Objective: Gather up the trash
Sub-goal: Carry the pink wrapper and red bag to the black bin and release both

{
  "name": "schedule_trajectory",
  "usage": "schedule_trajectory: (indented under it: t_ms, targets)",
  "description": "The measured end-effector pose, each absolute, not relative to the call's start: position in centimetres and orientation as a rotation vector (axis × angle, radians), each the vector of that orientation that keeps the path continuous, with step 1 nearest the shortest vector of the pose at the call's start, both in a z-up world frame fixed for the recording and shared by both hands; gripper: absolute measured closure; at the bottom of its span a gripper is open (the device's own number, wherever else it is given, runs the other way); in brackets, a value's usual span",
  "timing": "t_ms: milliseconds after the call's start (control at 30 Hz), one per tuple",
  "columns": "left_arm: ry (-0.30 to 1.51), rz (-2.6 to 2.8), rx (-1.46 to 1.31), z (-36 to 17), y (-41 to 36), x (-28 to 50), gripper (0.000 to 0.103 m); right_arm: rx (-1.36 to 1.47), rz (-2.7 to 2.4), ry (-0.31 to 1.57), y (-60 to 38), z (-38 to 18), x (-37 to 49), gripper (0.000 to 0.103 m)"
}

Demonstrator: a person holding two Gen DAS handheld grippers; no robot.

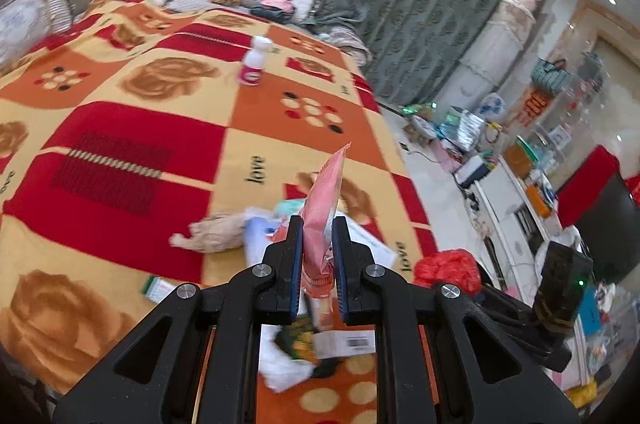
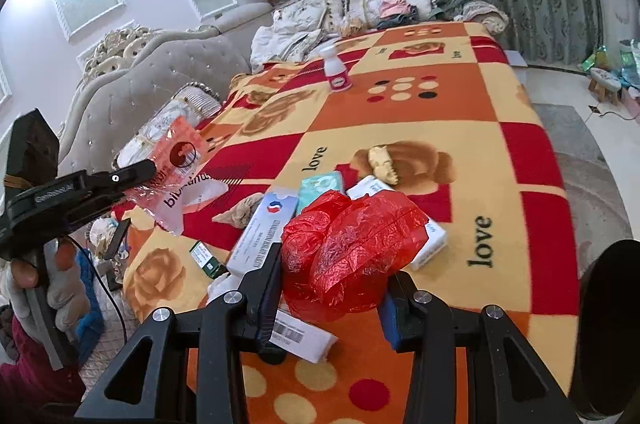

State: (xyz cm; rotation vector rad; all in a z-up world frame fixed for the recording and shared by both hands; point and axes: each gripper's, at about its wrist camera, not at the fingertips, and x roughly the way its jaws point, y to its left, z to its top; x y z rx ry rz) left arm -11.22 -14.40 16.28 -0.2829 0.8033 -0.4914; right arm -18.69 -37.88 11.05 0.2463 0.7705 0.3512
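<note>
Two grippers are held above a bed (image 2: 500,159) covered by a red, orange and yellow patterned blanket. The left gripper (image 1: 318,244) has its fingers pressed onto a pink and white plastic wrapper (image 1: 324,199), which is pinched upright between them and lifted clear of the blanket; in the right wrist view the same wrapper (image 2: 180,163) is seen at the left, hanging from the fingers. The right gripper (image 2: 332,288) has its fingers closed against a crumpled red plastic bag (image 2: 352,248), held between them over the near part of the bed. Several flat boxes (image 2: 260,232) and a crumpled tissue (image 2: 384,159) lie scattered on the blanket beyond it. A small white bottle (image 2: 336,67) stands upright at the far end.
</note>
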Motion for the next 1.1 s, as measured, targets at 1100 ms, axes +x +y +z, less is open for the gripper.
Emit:
schedule_trajectory:
  t_ms: [1100]
  targets:
    - [0.936,-0.724,-0.152,13.4,-32.9,-12.1,0.091,0.429,0.179,0.798,-53.0,9.5,-23.1,0.063]
